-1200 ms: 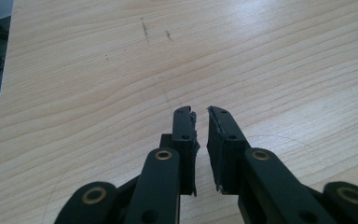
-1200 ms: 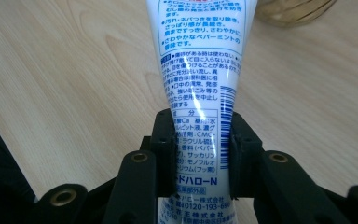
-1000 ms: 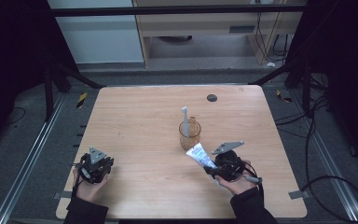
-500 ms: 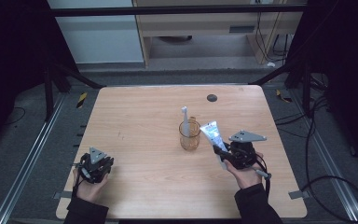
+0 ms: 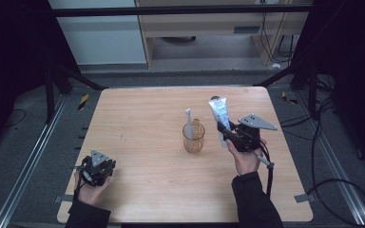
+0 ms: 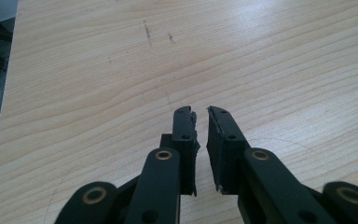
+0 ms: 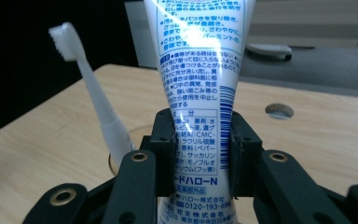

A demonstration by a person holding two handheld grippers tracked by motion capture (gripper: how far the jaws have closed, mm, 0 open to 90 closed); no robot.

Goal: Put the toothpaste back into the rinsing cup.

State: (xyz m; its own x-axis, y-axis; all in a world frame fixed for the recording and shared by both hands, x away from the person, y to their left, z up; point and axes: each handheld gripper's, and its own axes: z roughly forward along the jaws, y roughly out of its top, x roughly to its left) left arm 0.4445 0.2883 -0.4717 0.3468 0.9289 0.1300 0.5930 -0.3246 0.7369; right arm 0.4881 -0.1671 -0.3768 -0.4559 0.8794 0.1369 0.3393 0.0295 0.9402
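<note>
Your right gripper (image 5: 224, 132) has lifted the toothpaste tube (image 5: 219, 114) upright, right of the glass (image 5: 193, 136). It clamps the tube. Your left gripper (image 6: 201, 116), near-left: jaws slightly apart, empty.

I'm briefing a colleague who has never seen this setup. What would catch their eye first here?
First, the white toothpaste tube with blue print, held upright above the light wooden table in the right gripper, whose jaws clamp its lower part. Just left of it stands a clear amber glass cup with a white toothbrush inside, bristles up. The left gripper rests near the table's front left corner with nothing between its jaws.
</note>
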